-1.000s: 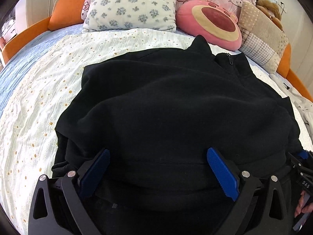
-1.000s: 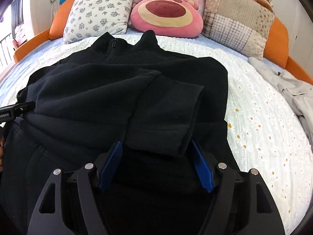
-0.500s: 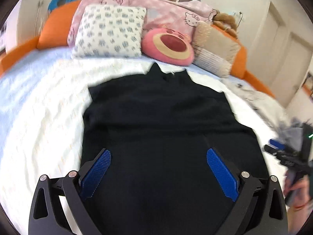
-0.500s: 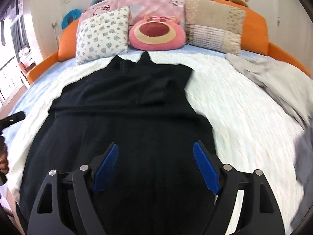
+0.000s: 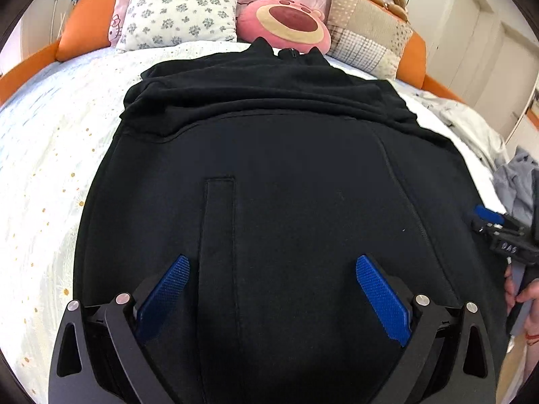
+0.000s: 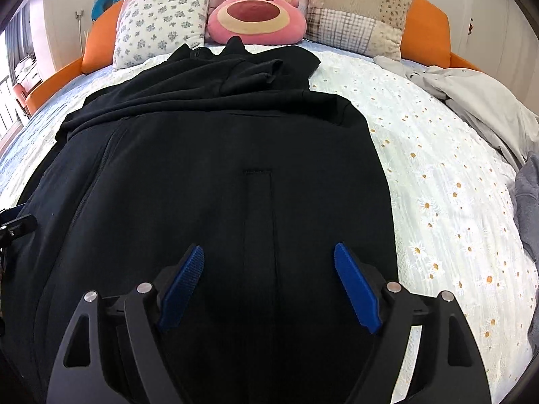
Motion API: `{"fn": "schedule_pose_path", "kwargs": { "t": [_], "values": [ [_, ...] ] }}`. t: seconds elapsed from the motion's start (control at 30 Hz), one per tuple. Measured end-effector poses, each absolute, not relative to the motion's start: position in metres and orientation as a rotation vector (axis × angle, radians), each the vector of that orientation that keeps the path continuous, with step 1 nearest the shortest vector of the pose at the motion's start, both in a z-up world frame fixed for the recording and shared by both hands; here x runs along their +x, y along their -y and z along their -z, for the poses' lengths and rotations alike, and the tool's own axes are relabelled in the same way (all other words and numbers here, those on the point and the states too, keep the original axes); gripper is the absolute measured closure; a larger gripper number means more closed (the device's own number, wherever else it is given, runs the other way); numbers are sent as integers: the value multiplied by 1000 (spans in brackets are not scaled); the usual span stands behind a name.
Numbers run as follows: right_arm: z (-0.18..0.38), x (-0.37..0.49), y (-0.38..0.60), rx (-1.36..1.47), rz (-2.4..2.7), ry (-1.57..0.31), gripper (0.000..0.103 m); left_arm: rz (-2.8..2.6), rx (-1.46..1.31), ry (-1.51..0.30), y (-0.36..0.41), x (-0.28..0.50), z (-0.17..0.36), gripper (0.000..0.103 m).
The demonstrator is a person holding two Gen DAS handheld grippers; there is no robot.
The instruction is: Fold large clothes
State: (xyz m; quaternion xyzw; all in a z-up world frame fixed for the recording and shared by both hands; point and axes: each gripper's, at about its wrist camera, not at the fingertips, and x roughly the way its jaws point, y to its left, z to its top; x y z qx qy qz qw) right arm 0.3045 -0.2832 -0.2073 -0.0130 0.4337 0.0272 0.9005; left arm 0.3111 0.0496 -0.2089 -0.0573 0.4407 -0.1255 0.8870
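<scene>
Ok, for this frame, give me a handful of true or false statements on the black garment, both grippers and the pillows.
1. The black garment lies on the bed. True.
2. The left gripper is clamped on a sleeve. False: its jaws stand apart, nothing pinched.
3. The right gripper is open. True.
4. The garment's collar points away from the pillows. False: it points towards the pink bear cushion.
5. A grey garment lies on the bed's right side. True.

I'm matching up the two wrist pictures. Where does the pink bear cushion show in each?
Left wrist: pink bear cushion at top, right of centre, behind the black jacket's collar.
Right wrist: at top centre, again just behind the collar.
Shared landmark: the flowered pillow on its left.
</scene>
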Motion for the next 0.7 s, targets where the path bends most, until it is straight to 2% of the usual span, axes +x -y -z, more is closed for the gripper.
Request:
{"fn": "schedule_pose_path", "kwargs": {
  "t": [0.17, 0.3, 0.47, 0.7],
  "values": [
    [186, 280, 290, 21, -96, -890, 25, 350, -281, -1001, -77, 286, 191, 3],
    [158, 235, 301, 39, -165, -855, 25, 419, -356, -1011, -119, 226, 170, 3],
    [159, 202, 322, 70, -171, -903, 25, 406, -445, -1130, -164, 179, 187, 3],
    [181, 199, 323, 130, -189, -961, 25, 446, -648, -1231, -176, 170, 222, 3]
  ]
}}
